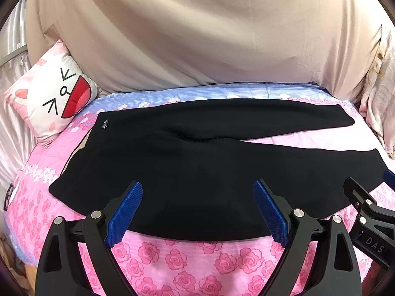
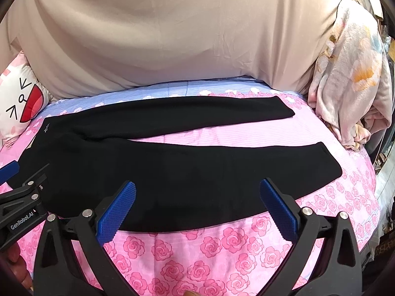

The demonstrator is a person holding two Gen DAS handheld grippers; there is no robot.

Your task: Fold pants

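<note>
Filling the far side of both views, a beige drape hangs in soft folds behind a bed spread with a cover of pink roses that turns to blue stripes near the drape. Black pants lie flat across the bed, unfolded, waistband at the left with a small pale logo near its far corner, and the two legs running out to the right, parted by a narrow wedge of pink cover. At the right edge of the bed a pale flowered blanket is heaped against the drape, and at the left a pink-and-white cushion printed with a cartoon face leans at the head of the bed, just beside the waistband. Both hand-held devices point down at a slant toward the near edge of the pants. The left tool hovers over the near hip portion, its blue ribbed pads spread wide apart with nothing between them but the cloth lying below. The right tool sits further along the near leg, its blue pads likewise standing well apart and gripping nothing. Each tool shows at the edge of the other's view, side by side and near each other. A bit of a fingertip peeks in at the bottom of the right view.
</note>
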